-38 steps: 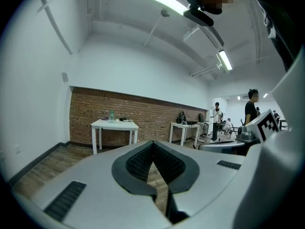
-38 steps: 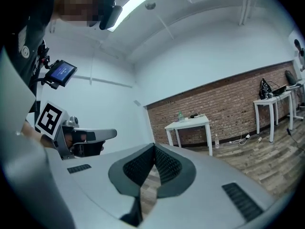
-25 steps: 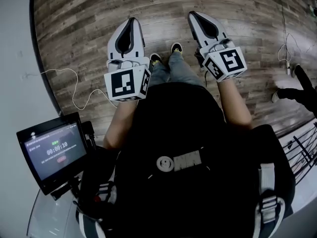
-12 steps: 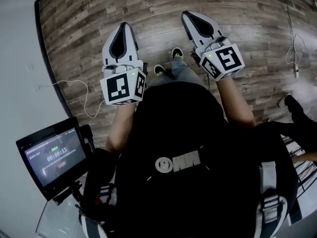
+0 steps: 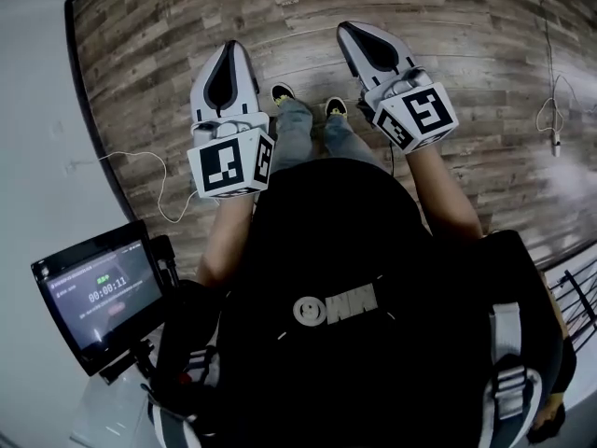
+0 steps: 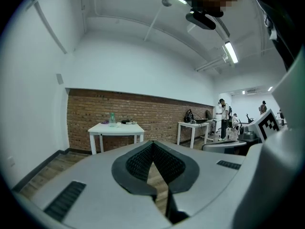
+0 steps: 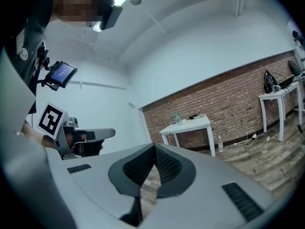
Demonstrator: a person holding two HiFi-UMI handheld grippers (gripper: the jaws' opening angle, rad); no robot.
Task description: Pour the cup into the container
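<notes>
feet step forward; left gripper, right gripper closed, empty; approach step; next reach far table, find cup.

The floor is grained, matt plank of grey-brown wood look. The left tongs and right tongs have smooth, matt pale-grey plastic shells and black ribbed pads. The person's top is matt black cloth, and the trousers are blue denim. The screen is glossy. The wall is rough red brick, and the desk is smooth white.
</notes>
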